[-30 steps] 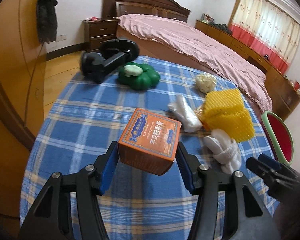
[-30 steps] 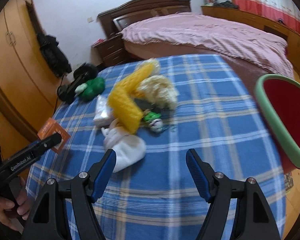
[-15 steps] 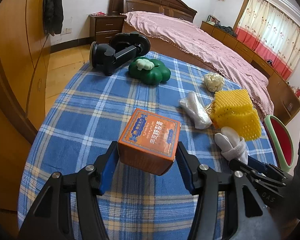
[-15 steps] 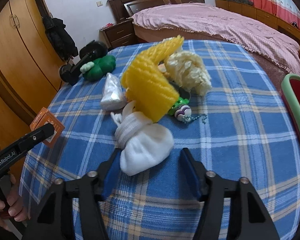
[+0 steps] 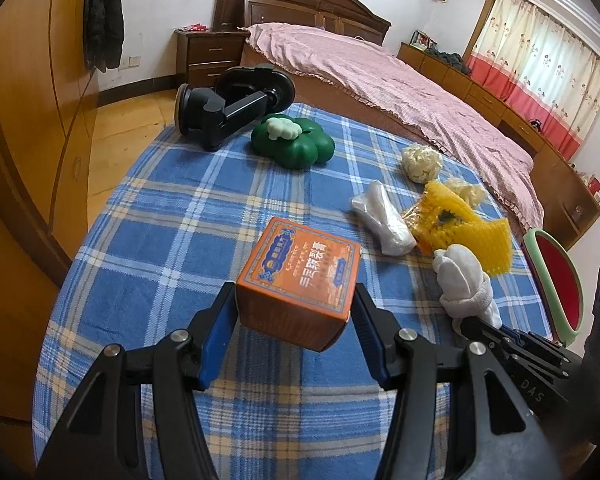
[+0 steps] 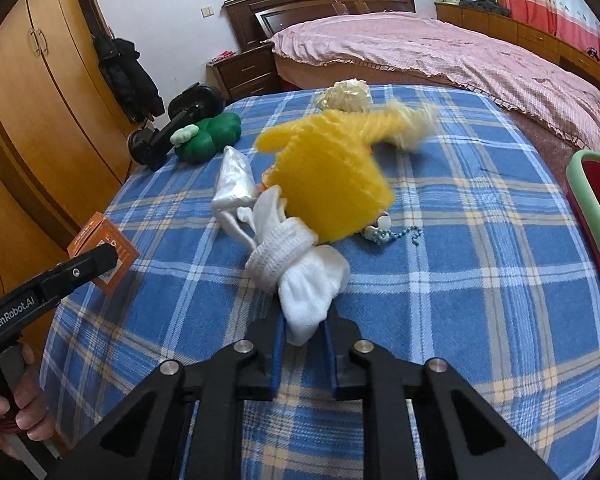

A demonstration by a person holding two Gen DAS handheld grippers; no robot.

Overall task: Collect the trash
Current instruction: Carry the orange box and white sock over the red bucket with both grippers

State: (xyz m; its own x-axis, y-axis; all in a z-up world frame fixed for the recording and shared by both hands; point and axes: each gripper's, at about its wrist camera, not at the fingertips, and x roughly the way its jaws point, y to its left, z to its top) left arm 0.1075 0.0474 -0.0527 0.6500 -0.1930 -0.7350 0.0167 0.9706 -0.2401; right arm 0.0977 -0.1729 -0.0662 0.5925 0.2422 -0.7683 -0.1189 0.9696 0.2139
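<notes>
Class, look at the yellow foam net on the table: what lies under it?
Poking out from under the yellow foam net are a small round trinket with a teal bead chain and crinkly orange wrapping. Whatever else sits beneath stays covered by the net.

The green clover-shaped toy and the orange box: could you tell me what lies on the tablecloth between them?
Nothing: in the left wrist view, only bare blue plaid tablecloth separates the green clover toy from the orange box.
</notes>
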